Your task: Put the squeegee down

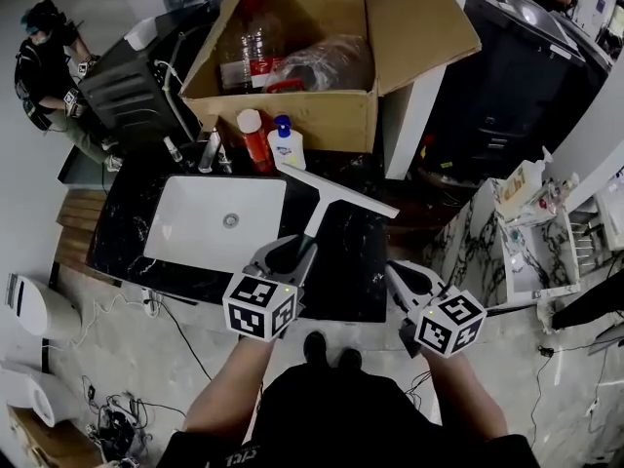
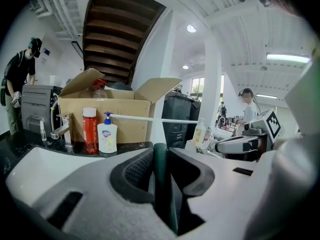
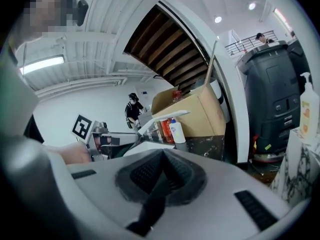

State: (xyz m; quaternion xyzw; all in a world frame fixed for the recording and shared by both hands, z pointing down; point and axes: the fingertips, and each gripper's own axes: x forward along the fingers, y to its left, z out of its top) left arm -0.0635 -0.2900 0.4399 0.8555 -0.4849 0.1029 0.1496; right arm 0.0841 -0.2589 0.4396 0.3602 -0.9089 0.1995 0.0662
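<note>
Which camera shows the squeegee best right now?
The head view: the squeegee shows from above, blade and handle both plain. The left gripper view shows it end-on, with the handle foreshortened; in the right gripper view it is small and distant.

**Your right gripper, jaws shut and empty, looking across the counter**

Your right gripper (image 3: 161, 158) has its black ribbed pads pressed together with nothing between them. Beyond it, on the dark marbled stone counter (image 3: 212, 146), an open brown cardboard box (image 3: 197, 111) sits at the end by the white pillar (image 3: 236, 104). A red plastic bottle (image 3: 164, 130) and a white pump soap bottle with a blue top (image 3: 176, 130) stand just in front of the box. The white long-bladed squeegee (image 3: 165, 118) hangs tilted above the counter, its handle running down to your left gripper (image 3: 125, 142), which has its marker cube at the far left. A tall dark grey wheeled bin (image 3: 275, 96) stands right of the pillar. A person in dark clothes (image 3: 134, 110) stands far off.
</note>
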